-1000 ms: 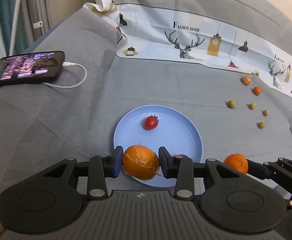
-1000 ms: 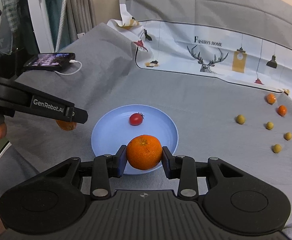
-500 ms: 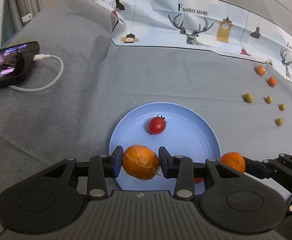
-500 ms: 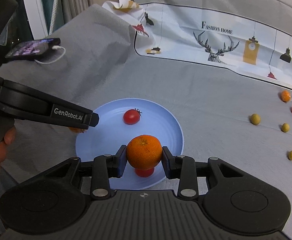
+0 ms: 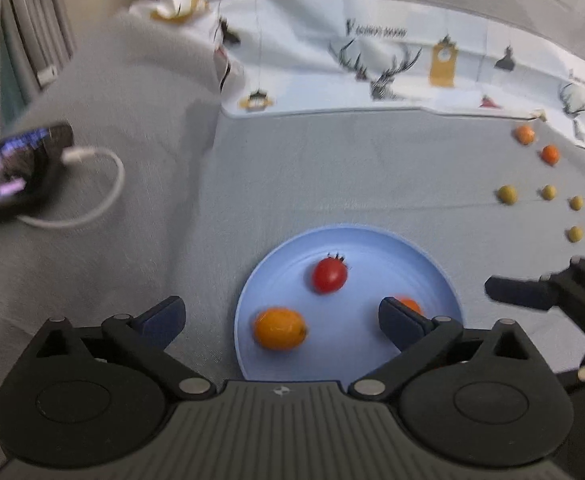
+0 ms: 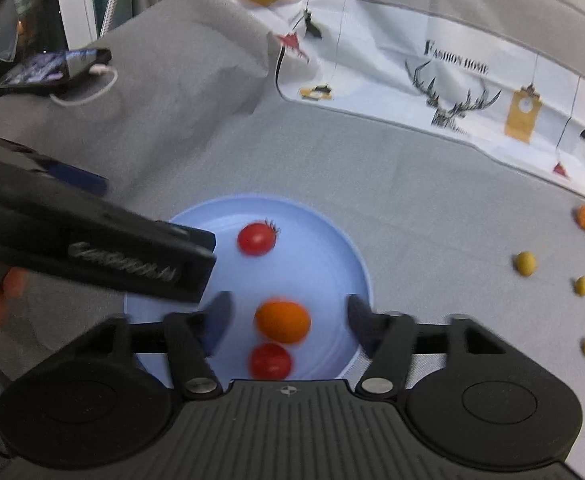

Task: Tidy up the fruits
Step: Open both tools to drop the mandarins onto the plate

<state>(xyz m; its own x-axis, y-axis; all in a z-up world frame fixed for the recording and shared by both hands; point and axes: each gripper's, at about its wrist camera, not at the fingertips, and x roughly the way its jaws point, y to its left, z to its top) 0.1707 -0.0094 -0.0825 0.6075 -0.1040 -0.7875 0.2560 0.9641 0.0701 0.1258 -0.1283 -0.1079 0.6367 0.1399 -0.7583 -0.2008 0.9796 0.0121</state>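
Over the blue plate, both the left gripper and the right gripper had just spread, releasing two oranges onto it; withdrawal toward the remaining small fruits beyond the plate's right rim appeared next.

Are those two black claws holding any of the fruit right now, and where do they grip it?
Nothing is held. Both jaws have just been opening: the left gripper stands wide around one orange, the right gripper around another orange, both on the blue plate.
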